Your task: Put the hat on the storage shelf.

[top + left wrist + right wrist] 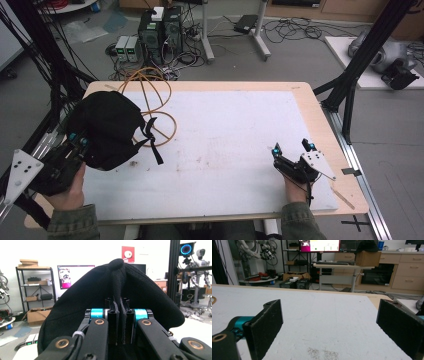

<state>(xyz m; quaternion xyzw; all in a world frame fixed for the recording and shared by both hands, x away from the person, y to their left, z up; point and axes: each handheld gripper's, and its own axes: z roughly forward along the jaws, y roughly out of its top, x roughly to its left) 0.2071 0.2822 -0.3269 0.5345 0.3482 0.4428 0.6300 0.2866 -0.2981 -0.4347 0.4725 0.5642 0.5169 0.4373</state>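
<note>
- The left gripper (119, 322) has its jaws clamped on the black cap (102, 127), raised over the counter's (230, 135) left edge.
- The right gripper (292, 148) rests well apart, jaws wide and empty.

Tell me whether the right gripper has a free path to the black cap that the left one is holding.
Probably yes. The right gripper sits open at the table's right, and only bare white table surface lies between it and the black cap, clamped in the left gripper. The orange cable loops behind.

A black fabric cap (105, 127) is hanging bunched at the frame's left, its strap dangling toward the lower right.
</note>
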